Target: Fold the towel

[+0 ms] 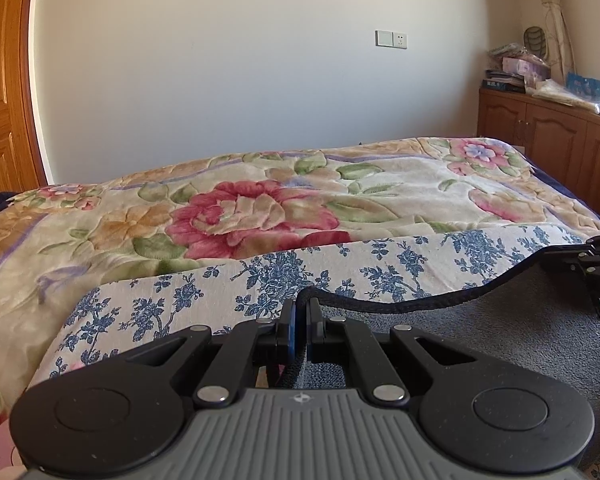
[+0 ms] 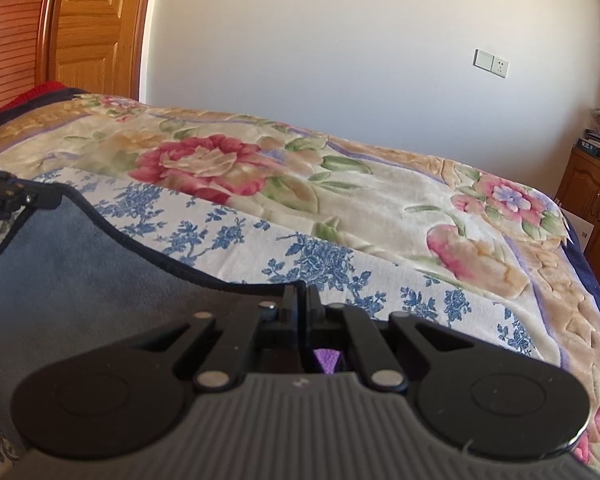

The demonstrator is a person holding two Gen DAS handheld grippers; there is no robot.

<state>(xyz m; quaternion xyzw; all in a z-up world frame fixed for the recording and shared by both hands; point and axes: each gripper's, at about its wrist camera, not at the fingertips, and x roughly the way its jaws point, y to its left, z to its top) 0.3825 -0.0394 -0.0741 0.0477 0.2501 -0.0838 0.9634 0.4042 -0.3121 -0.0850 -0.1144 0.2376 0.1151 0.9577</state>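
The bed (image 1: 560,196) carries a floral blanket (image 1: 260,208) in cream, pink and green that reaches its far edge by the wall. Over the blanket, toward the near edge, lies a white sheet (image 1: 380,264) with blue flowers. The grey towel (image 1: 500,328), dark-hemmed, lies partly on the sheet.

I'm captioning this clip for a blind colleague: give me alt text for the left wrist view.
The left gripper is shut on the dark hem of a grey towel, held above a bed. The right gripper pinches the same hem at the right edge. Underneath lie a blue-flowered sheet and a rose-patterned blanket.
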